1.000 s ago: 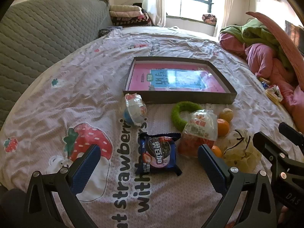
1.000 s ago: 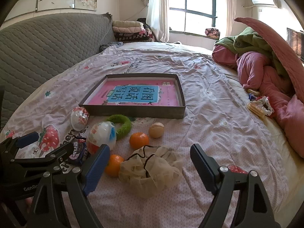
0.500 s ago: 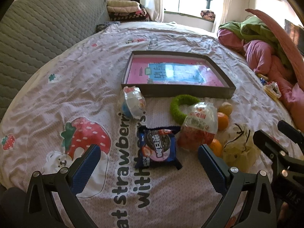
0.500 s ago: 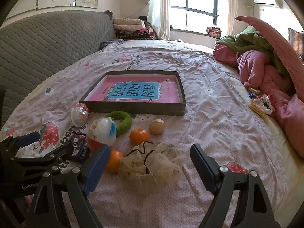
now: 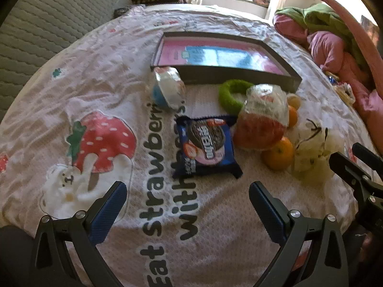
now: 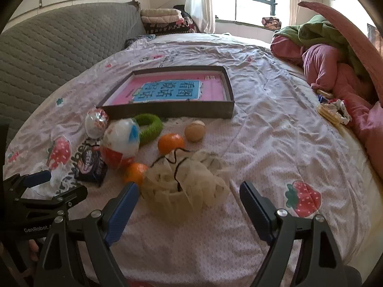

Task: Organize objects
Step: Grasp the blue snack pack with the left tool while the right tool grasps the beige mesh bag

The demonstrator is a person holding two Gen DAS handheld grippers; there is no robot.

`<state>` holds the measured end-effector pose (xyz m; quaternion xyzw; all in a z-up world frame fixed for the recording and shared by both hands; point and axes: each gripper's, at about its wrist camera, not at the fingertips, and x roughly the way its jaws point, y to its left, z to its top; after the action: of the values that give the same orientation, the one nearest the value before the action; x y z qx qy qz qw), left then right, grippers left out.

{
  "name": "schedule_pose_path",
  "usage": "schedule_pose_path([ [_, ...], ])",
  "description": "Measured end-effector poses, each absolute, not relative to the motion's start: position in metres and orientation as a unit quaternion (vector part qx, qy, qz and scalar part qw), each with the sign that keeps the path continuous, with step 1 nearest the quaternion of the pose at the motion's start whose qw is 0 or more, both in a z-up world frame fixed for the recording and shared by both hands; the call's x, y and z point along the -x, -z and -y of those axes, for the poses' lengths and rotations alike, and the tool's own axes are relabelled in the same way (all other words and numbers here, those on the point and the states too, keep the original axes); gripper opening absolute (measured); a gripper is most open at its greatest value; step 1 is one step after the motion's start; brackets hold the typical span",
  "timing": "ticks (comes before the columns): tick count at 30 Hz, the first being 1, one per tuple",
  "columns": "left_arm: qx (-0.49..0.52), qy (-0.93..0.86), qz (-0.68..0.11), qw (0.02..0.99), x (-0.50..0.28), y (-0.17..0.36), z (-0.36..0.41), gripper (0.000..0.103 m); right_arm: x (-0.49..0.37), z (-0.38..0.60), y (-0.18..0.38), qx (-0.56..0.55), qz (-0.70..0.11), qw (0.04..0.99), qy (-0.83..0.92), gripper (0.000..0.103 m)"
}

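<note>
1. The task stands at its opening step: the shallow box (image 6: 227, 108) on the bed sheet (image 6: 275, 148) has only its pink printed floor showing, and every loose item lies outside it, along its near wall.
2. The left gripper (image 5: 188, 205) has its fingers spread wide and holds nothing. The cookie packet (image 5: 205, 147) lies flat at 12 o'clock from it, just beyond the fingertips, in line with the gap.
3. The right gripper (image 6: 189, 202) is likewise fully spread and empty. The cream mesh bag (image 6: 184, 184) sits at 12 o'clock, near the fingertips.
4. Other items, seen from the right wrist: one orange (image 6: 135, 172) touching the bag at 9 o'clock, a second orange (image 6: 170, 142) at the bag's 12 o'clock, a tan ball (image 6: 195, 130) near the box wall, a green ring (image 6: 149, 125), and two wrapped toy eggs (image 6: 121, 143) (image 6: 96, 122).
5. Judgement: the approach is under way. The left gripper likely needs to advance, lower over the packet and pinch across its thin edges; a flat packet may slip, so the fingers should meet the sheet first.
6. Then it goes up and over the near wall into the box.
</note>
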<state>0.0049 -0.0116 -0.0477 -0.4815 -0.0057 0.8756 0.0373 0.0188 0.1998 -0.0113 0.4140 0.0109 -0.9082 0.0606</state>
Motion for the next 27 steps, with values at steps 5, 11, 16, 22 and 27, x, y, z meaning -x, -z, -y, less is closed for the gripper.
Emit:
schedule_pose_path([
  [5, 0.483, -0.875, 0.004, 0.034, -0.005, 0.050, 0.008, 0.102, -0.020, -0.202, 0.015, -0.420, -0.010, 0.060, 0.906, 0.086],
  [11, 0.484, -0.874, 0.013, 0.028, 0.000, 0.051, 0.008, 0.102, -0.015, -0.203, 0.022, -0.426, -0.005, 0.056, 0.903, 0.086],
  [16, 0.477, -0.878, 0.017, 0.026, 0.006, 0.049, 0.008, 0.102, -0.007, -0.204, 0.030, -0.433, -0.001, 0.057, 0.899, 0.086],
  [22, 0.481, -0.877, 0.015, 0.021, 0.017, 0.054, 0.008, 0.102, 0.003, -0.204, 0.035, -0.436, 0.002, 0.062, 0.898, 0.086],
  [27, 0.480, -0.877, 0.014, 0.012, 0.024, 0.056, 0.011, 0.101, 0.009, -0.205, 0.037, -0.432, 0.003, 0.065, 0.899, 0.086],
])
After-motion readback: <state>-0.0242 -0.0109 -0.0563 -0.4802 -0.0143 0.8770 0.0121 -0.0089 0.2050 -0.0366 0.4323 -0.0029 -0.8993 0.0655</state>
